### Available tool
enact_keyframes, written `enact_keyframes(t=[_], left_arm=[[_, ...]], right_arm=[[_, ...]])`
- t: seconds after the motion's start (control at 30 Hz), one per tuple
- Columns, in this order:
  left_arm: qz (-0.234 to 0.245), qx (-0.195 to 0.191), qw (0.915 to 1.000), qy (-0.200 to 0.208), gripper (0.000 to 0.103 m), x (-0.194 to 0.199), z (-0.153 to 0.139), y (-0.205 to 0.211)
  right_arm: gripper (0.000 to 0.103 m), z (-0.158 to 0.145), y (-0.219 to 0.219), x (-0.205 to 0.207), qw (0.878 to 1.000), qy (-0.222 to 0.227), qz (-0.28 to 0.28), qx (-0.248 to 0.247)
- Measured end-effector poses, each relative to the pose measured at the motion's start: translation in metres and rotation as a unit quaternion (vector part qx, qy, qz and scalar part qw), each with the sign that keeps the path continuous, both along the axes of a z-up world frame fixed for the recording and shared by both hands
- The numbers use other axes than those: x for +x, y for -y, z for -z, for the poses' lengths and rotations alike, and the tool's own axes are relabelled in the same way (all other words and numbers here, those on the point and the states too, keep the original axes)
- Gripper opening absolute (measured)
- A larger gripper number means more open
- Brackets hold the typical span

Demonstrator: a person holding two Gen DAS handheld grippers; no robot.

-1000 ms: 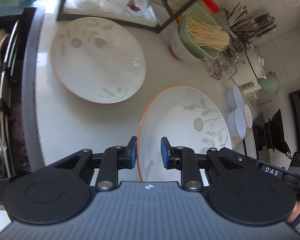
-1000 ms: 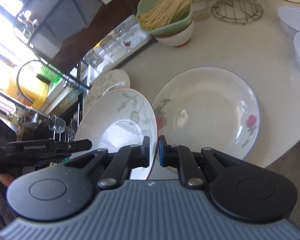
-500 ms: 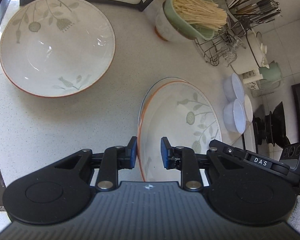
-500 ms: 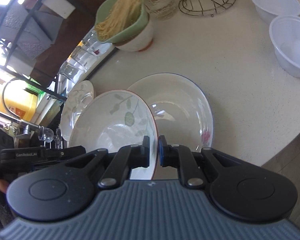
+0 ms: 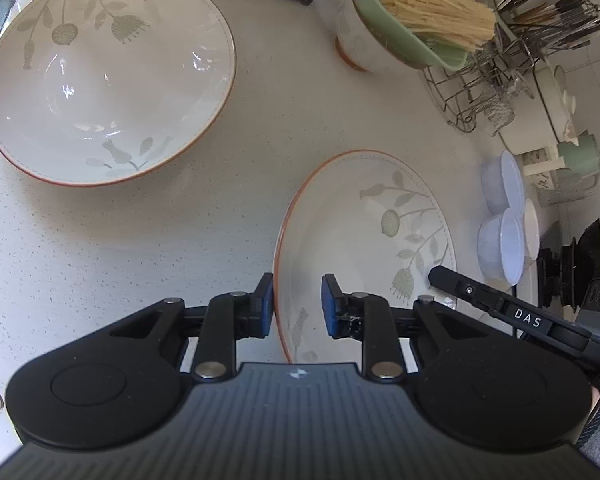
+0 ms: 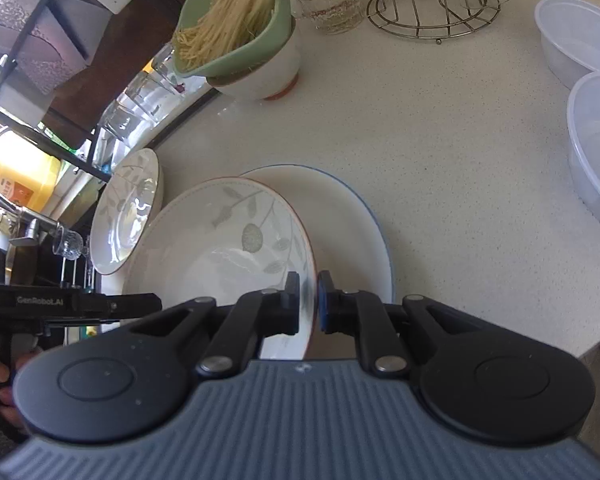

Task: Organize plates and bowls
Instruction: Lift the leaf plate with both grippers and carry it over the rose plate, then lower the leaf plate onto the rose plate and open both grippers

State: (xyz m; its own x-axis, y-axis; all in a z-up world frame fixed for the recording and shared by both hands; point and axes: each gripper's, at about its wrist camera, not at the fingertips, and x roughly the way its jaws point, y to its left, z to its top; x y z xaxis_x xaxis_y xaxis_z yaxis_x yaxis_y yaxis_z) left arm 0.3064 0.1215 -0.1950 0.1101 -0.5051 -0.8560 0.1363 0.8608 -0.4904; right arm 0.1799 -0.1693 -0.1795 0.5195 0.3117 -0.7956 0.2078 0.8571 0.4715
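Over the blue-rimmed plate (image 6: 356,216), both grippers pinch the leaf-patterned bowl (image 6: 220,252) rim.

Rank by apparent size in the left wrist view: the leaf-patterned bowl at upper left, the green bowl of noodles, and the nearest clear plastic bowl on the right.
1. Leaf-patterned ceramic bowl with orange rim, clearly largest.
2. Green bowl holding pale noodles.
3. Clear plastic bowl, smallest as seen.
The plastic bowl sits at the distorted picture edge, so the order of the last two is unsure.

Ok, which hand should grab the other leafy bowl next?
Left. The other leafy bowl lies on the left tool's side, across the counter. The right tool grips the held bowl's far rim, farther away. Both tools are shut on that bowl, so set it down first.
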Motion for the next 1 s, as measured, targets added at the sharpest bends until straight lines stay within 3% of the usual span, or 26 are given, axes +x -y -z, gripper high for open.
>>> enact_keyframes(t=[0.37,0.7,1.0], left_arm=[[0.01,0.059,0.998,0.021,0.028,-0.001,-0.007,0.027],[0.017,0.134,0.9902,0.036,0.028,-0.008,0.0,0.057],[-0.022,0.139,0.9895,0.03,0.03,-0.008,0.005,0.06]], right_arm=[[0.014,0.012,-0.001,0.01,1.0,-0.022,-0.022,-0.007],[0.014,0.007,-0.004,0.009,0.998,0.007,-0.037,-0.056],[0.014,0.002,0.002,0.0,0.995,0.036,-0.042,-0.08]])
